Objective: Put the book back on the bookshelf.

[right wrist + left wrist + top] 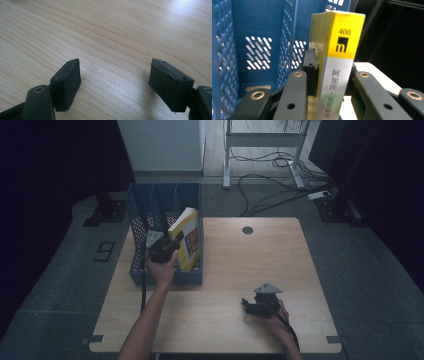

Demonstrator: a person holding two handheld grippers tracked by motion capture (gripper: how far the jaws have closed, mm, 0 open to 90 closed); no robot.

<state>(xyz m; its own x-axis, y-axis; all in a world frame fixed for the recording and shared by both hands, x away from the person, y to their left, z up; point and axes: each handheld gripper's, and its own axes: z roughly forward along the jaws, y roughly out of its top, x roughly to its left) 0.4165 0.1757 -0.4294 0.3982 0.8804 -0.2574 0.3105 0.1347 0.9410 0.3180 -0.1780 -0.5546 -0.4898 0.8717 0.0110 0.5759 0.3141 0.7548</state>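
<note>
Blue file rack point(150, 202) walls and dividers close around the left claw point(167, 246), bare table point(260, 255) wide ahead of the right claw point(115, 80)

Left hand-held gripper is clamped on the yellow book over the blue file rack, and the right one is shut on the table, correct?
Not quite: the right hand-held gripper is open over the bare table, as the right gripper view shows. The left hand-held gripper does clamp the yellow book at the blue file rack.

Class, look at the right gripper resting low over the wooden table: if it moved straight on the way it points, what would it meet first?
Probably the light wooden table itself: the right gripper, jaws open and empty, angles slightly down at bare wood.
</note>
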